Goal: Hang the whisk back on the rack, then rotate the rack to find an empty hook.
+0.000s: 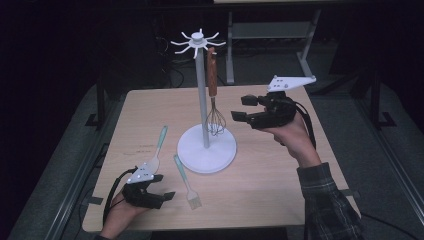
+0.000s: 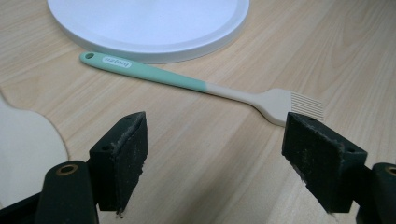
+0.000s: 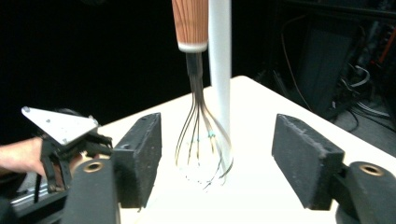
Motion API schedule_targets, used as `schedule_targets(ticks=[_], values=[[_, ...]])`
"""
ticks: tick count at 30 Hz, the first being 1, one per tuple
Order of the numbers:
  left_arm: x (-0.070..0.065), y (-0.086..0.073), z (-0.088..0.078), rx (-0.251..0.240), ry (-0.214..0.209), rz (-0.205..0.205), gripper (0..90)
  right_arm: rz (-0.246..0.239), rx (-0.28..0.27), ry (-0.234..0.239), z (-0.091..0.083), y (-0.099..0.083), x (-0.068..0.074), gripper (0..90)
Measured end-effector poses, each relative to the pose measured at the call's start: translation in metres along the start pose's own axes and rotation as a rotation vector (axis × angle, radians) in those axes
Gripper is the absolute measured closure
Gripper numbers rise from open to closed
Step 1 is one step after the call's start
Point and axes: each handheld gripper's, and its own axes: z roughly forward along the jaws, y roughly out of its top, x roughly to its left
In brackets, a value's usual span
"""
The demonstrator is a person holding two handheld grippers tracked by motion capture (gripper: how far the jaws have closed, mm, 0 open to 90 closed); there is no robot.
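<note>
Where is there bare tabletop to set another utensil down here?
The table's near right corner, between the stand base and the sleeve, is bare, as is the far left corner behind the spatula. The near left is crowded: spatula, pastry brush and left gripper lie close together.

The tabletop (image 2: 196,154) under the left jaws is pale wood-grain laminate, smooth and matt. Just ahead of those jaws the pastry brush (image 2: 201,86) has a smooth mint and cream silicone-like handle with ridged bristles. Beyond it the stand (image 2: 154,42) looks like matt white plastic. Ahead of the right jaws the whisk (image 3: 201,135) shows thin glossy metal wires and a grained wooden handle. The jaws' pads look black, rough and scuffed.
</note>
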Motion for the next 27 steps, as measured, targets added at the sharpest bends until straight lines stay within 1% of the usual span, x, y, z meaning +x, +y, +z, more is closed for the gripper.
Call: schedule_targets(ticks=[2,3,4,7,8,9,10,11,12,13,14,15,16,17,18,19,20,21,22,23,24,25,26,27], values=[[0.000,0.000,0.000,-0.002,0.002,0.000,22.7,0.002,0.007,-0.020,-0.004,-0.008,0.000,30.6],[0.000,0.000,0.001,-0.002,0.004,-0.006,22.7,0.008,0.018,-0.038,-0.007,-0.016,-0.002,29.1],[0.000,0.000,0.001,-0.002,0.004,-0.006,22.7,0.009,0.026,-0.050,-0.008,-0.021,-0.003,28.3],[0.000,0.002,0.000,0.001,0.001,-0.017,23.0,0.017,0.039,-0.058,-0.011,-0.030,-0.006,27.4],[0.000,0.003,-0.001,-0.001,-0.006,-0.022,24.8,0.017,0.045,-0.069,-0.013,-0.036,-0.007,26.8],[0.000,0.004,-0.003,-0.002,-0.019,-0.031,29.1,0.025,0.053,-0.081,-0.016,-0.044,-0.009,25.9],[0.000,0.004,-0.003,-0.002,-0.019,-0.031,31.9,0.025,0.053,-0.081,-0.016,-0.044,-0.009,25.9],[0.001,0.005,-0.003,0.003,-0.027,-0.041,31.9,0.031,0.052,-0.089,-0.017,-0.049,-0.010,25.5],[0.001,0.006,-0.004,0.008,-0.031,-0.055,34.9,0.028,0.052,-0.094,-0.019,-0.054,-0.011,25.5],[0.002,0.009,-0.007,0.010,-0.033,-0.064,39.1,0.033,0.049,-0.102,-0.020,-0.065,-0.011,25.4],[0.002,0.009,-0.007,0.010,-0.033,-0.064,42.6,0.033,0.049,-0.102,-0.020,-0.065,-0.011,25.4],[0.002,0.012,-0.010,-0.007,-0.036,-0.076,45.9,0.031,0.066,-0.125,-0.020,-0.074,-0.012,23.9],[0.003,0.014,-0.012,-0.016,-0.039,-0.081,45.9,0.031,0.066,-0.125,-0.020,-0.074,-0.012,23.9],[0.004,0.019,-0.017,-0.025,-0.060,-0.104,55.1,0.031,0.076,-0.151,-0.021,-0.080,-0.011,23.6],[0.004,0.019,-0.017,-0.025,-0.060,-0.104,59.4,0.031,0.076,-0.151,-0.021,-0.080,-0.011,23.6],[0.005,0.022,-0.020,-0.022,-0.072,-0.112,59.4,0.028,0.077,-0.159,-0.022,-0.084,-0.010,23.2],[0.005,0.024,-0.020,-0.026,-0.079,-0.119,63.2,0.035,0.077,-0.161,-0.022,-0.089,-0.011,22.8],[0.004,0.026,-0.021,-0.025,-0.085,-0.120,66.6,0.037,0.078,-0.164,-0.022,-0.092,-0.011,22.4],[0.004,0.030,-0.022,-0.023,-0.084,-0.107,70.4,0.039,0.083,-0.171,-0.022,-0.096,-0.010,21.9],[0.004,0.033,-0.024,-0.022,-0.088,-0.111,80.3,0.045,0.103,-0.188,-0.021,-0.106,-0.009,21.8],[0.004,0.037,-0.025,-0.019,-0.091,-0.108,80.3,0.045,0.103,-0.188,-0.021,-0.106,-0.009,21.8],[0.004,0.042,-0.026,-0.017,-0.089,-0.103,83.8,0.045,0.116,-0.197,-0.020,-0.111,-0.009,21.8],[0.004,0.044,-0.027,-0.015,-0.091,-0.098,88.2,0.050,0.132,-0.204,-0.020,-0.118,-0.008,21.8],[0.004,0.048,-0.028,-0.019,-0.086,-0.102,89.7,0.062,0.154,-0.210,-0.019,-0.126,-0.007,21.7]])
